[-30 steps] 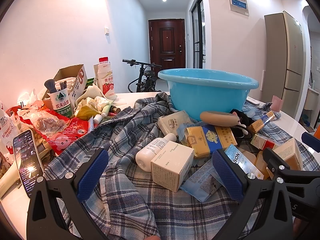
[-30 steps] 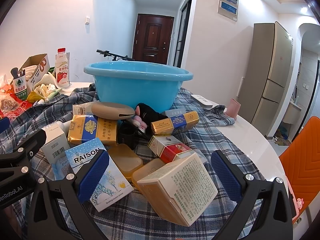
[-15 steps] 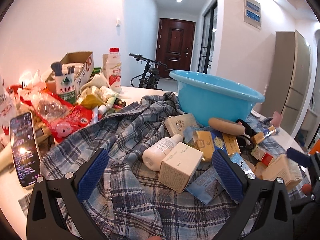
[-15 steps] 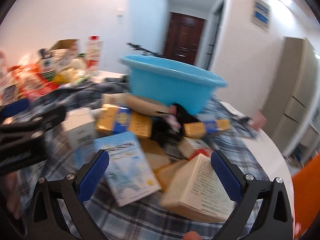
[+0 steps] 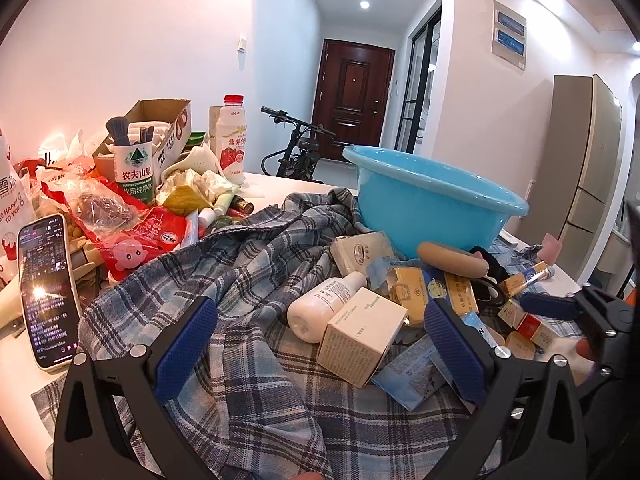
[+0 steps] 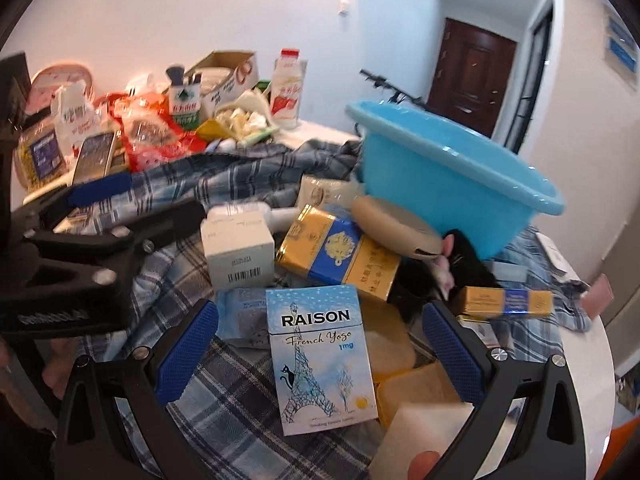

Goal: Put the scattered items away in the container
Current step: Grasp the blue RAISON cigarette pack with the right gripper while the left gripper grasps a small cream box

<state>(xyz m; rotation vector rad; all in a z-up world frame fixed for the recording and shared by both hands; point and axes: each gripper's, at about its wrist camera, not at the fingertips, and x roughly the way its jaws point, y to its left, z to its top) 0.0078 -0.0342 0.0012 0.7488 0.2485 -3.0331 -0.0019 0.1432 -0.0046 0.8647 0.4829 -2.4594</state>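
A blue plastic basin (image 5: 432,212) (image 6: 452,176) stands on a plaid cloth (image 5: 248,264) at the back. Boxes and bottles lie scattered in front of it. My left gripper (image 5: 320,344) is open and empty, with a white box (image 5: 360,336) and a white bottle (image 5: 324,304) between its fingers. My right gripper (image 6: 320,352) is open and empty, framing a light blue RAISON box (image 6: 320,364). A gold and blue carton (image 6: 340,252) and a tan case (image 6: 396,228) lie just behind. The left gripper also shows in the right wrist view (image 6: 80,248).
A phone (image 5: 48,292) lies at the left table edge. Snack bags (image 5: 132,228), a cup of brushes (image 5: 134,168), a cardboard box (image 5: 160,128) and a milk bottle (image 5: 232,140) crowd the back left. The white table edge (image 6: 592,360) curves at the right.
My right gripper has swung left, from over the tan box to over the RAISON box. My left gripper has drifted slightly left and back. Both stay open.
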